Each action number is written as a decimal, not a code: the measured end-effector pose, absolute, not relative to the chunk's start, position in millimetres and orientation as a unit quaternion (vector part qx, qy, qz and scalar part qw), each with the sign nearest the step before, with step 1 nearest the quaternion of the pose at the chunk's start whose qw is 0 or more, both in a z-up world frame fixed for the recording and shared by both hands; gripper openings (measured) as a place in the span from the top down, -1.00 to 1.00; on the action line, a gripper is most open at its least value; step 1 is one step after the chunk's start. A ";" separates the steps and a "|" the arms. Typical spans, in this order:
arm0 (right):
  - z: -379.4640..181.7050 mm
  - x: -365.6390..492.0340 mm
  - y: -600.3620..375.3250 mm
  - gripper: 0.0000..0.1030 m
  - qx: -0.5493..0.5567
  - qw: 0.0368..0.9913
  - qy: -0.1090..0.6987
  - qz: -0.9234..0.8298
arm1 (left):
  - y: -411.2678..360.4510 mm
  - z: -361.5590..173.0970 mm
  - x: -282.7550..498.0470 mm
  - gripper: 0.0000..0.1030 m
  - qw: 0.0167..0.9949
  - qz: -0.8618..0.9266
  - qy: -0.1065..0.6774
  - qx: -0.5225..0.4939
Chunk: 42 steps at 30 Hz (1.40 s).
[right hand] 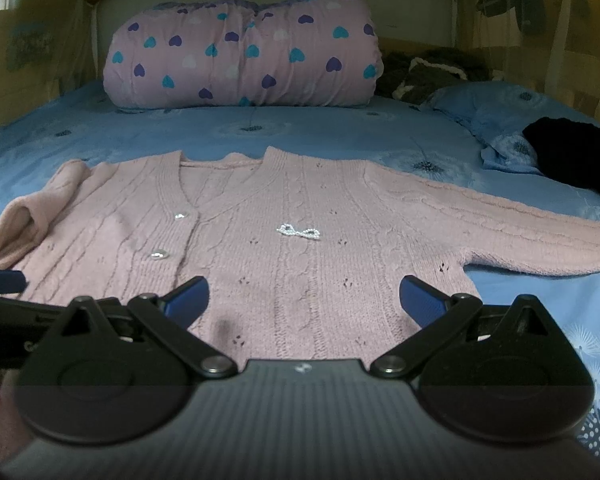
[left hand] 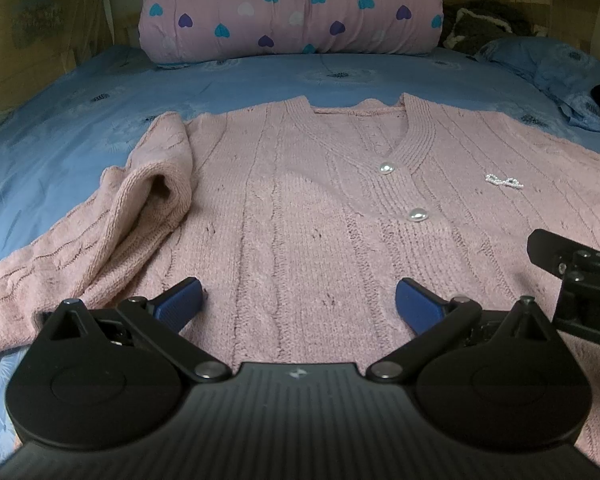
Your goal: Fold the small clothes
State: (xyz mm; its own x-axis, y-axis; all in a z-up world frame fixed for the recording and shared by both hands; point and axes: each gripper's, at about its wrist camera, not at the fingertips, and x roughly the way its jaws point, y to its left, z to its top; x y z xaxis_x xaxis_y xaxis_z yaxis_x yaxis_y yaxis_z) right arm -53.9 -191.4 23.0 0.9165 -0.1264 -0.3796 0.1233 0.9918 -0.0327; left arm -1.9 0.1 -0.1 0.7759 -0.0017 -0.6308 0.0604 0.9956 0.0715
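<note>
Pink knit cardigan [left hand: 300, 208] lies face up on the blue bedsheet [left hand: 60, 132], hem toward the person, V-neck toward the rolled heart-print quilt [left hand: 292, 8] at the head of the bed. Long axis runs hem to neck, straight away from both sets of tongs.

Left tongs [left hand: 298, 300]: blue pads spread wide, nothing between them but knit below; they hang over the hem, left of the button band. Right tongs [right hand: 304, 300]: likewise spread wide and empty, over the hem on the other side of the button band, near the garment's right side seam. Whether either touches the fabric I cannot tell.

Sleeves differ. The one on the left-tongs side [left hand: 140, 208] is bunched and doubled back against the cardigan's body, with a raised hump. The one on the right-tongs side [right hand: 500, 220] stretches flat and outward across the sheet.

Look of the garment: cable ribs, small eyelets, two pearly buttons [left hand: 386, 168] done up, a beaded bow [right hand: 299, 232] on the chest. Body mostly smooth.

Judgement: each hand is nearer its own sleeve; the outstretched one looks the simpler first fold inward.
</note>
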 end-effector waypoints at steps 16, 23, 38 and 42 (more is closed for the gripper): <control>22.4 -56.0 -194.1 -1.00 0.001 0.979 0.194 -0.065 | 0.2 -0.3 -1.6 -1.00 0.941 -0.016 0.335 0.044; 21.5 -55.2 -194.3 -1.00 0.001 0.979 0.195 -0.067 | 1.1 -4.9 2.4 -1.00 0.941 -0.016 0.336 0.048; 41.1 -61.0 -206.5 -1.00 0.031 0.978 0.200 -0.060 | -2.4 7.7 -2.7 -1.00 0.936 -0.050 0.345 0.044; 51.1 -64.8 -220.1 -1.00 0.053 0.976 0.202 -0.068 | -7.1 13.9 -3.8 -1.00 0.930 -0.073 0.358 0.045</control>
